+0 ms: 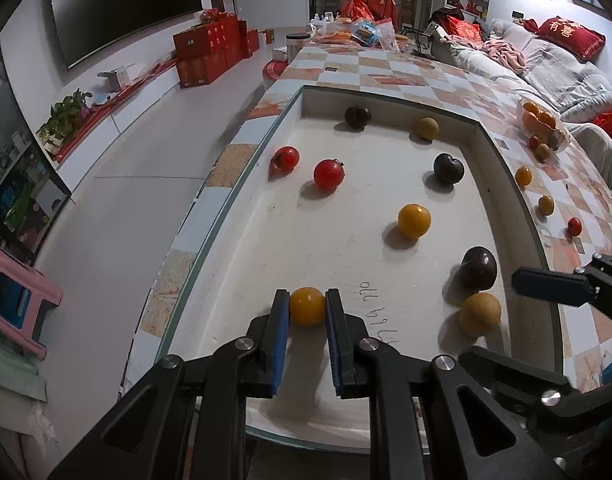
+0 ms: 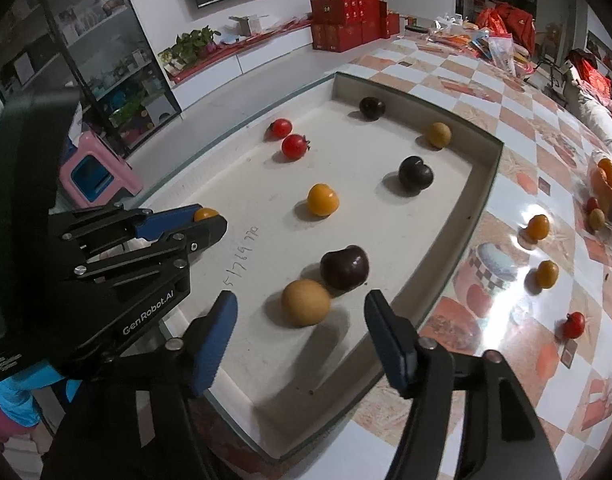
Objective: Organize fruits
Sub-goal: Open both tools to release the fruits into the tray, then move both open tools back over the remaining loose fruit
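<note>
- the left gripper [image 1: 307,306] has its jaws closed narrow on a small yellow tomato [image 1: 307,306], pinched between the 2 blue pads just above the white tray [image 1: 289,248], at its near end.
- seen from the right wrist view, the same left gripper [image 2: 208,216] shows only a sliver of that yellow tomato [image 2: 205,213] between its fingers, over the tray's left side.
- the right gripper [image 2: 301,312] has its jaws spread wide and holds nothing; it hovers over the near end of the tray [image 2: 446,236], with a tan round fruit [image 2: 306,302] lying between and ahead of its fingertips.
- a dark plum [image 2: 344,267] touches that tan round fruit on its far side.
- further along the tray lie a second yellow tomato [image 2: 322,199], a black plum [image 2: 415,173], another tan fruit [image 2: 439,135] by the far wall, a third plum [image 2: 372,108] in the far corner, and 2 red tomatoes [image 2: 287,138] close together by the left wall.
- handwritten digits [image 2: 241,256] mark the tray floor.
- on the checked worktop [image 2: 506,120] right of the tray lie 2 small yellow tomatoes [image 2: 542,250] well apart from each other, and 1 red cherry tomato [image 2: 574,325] nearer.
- a clear bag of oranges [image 2: 606,184] sits at the worktop's far right, with 2 small fruits just beside it.
</note>
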{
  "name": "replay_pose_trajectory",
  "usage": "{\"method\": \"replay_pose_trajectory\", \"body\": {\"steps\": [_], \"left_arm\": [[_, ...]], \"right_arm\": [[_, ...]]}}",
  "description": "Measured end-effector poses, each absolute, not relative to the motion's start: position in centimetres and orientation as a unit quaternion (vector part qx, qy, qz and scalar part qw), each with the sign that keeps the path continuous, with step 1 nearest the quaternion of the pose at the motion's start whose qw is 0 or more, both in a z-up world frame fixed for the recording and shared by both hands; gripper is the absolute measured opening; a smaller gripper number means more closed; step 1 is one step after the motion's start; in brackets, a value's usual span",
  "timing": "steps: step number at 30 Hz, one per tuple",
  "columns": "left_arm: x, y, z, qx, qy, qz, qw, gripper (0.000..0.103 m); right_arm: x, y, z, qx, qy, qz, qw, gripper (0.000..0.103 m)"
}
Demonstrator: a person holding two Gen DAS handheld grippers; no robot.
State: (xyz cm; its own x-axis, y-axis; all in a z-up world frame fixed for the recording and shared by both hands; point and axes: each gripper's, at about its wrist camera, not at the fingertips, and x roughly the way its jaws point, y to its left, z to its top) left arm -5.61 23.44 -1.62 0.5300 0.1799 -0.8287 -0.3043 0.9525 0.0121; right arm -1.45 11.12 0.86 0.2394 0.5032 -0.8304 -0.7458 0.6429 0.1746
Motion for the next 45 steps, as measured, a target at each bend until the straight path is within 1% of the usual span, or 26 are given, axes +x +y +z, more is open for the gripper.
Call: {"method": "replay_pose_trajectory", "body": {"steps": [3, 4, 5, 7, 8, 12, 16, 23, 26, 31, 37, 41, 42, 44, 45], "left_arm": [[-5.5, 23.3, -1.6, -0.066, 0.467, 0.136, 0.871, 0.019], [-5.5, 23.3, -1.6, -0.067, 0.467, 0.136, 0.871, 0.023], [-5.5, 23.2, -1.6, -0.066, 0.468, 0.136, 0.871, 0.043], [-5.7, 23.1, -1.3, -0.059, 0.456, 0.155, 0.874, 0.074], [-6.0, 23.2, -1.1, -0.056, 0.448, 0.162, 0.878, 0.075], [-6.1, 23.2, -0.3, -0.061, 0.441, 0.154, 0.882, 0.075], [-6.0, 22.5, 0.4, -0.066, 0.440, 0.142, 0.884, 0.075], [-5.6, 19.1, 2.4, -0.058, 0.420, 0.104, 0.899, 0.075], [-5.2, 16.8, 3.7, -0.051, 0.409, 0.079, 0.908, 0.075], [-3.8, 12.5, 5.3, -0.027, 0.398, 0.038, 0.916, 0.075], [-1.1, 8.6, 5.4, -0.020, 0.411, 0.017, 0.911, 0.075], [1.1, 6.7, 5.2, -0.018, 0.419, 0.013, 0.908, 0.075], [1.6, 6.4, 5.1, -0.016, 0.421, 0.014, 0.907, 0.075], [2.7, 6.0, 4.7, -0.015, 0.428, 0.017, 0.903, 0.075], [3.3, 5.9, 4.5, -0.019, 0.434, 0.017, 0.901, 0.075]], "right_arm": [[-1.3, 10.6, 1.3, -0.118, 0.465, 0.403, 0.779, 0.077], [-1.2, 10.5, 1.4, -0.117, 0.465, 0.403, 0.780, 0.078], [-1.2, 10.3, 1.5, -0.113, 0.464, 0.403, 0.781, 0.078], [-1.0, 10.2, 1.7, -0.110, 0.463, 0.397, 0.785, 0.078], [-0.9, 9.9, 1.9, -0.106, 0.461, 0.398, 0.786, 0.079], [-0.4, 9.0, 2.6, -0.080, 0.458, 0.399, 0.791, 0.081], [0.0, 7.9, 3.2, -0.079, 0.449, 0.388, 0.801, 0.082], [2.0, 1.8, 3.5, -0.053, 0.438, 0.330, 0.834, 0.082], [3.7, -2.3, 2.6, -0.038, 0.447, 0.286, 0.847, 0.082], [5.8, -6.5, 0.5, -0.048, 0.465, 0.225, 0.855, 0.082], [7.3, -7.2, -1.9, -0.068, 0.476, 0.222, 0.848, 0.082], [7.4, -6.4, -2.4, -0.083, 0.471, 0.233, 0.847, 0.082], [7.6, -6.2, -2.3, -0.084, 0.468, 0.238, 0.847, 0.081], [7.7, -6.0, -2.2, -0.085, 0.463, 0.245, 0.848, 0.076], [7.8, -5.8, -2.1, -0.087, 0.460, 0.250, 0.848, 0.069]]}}
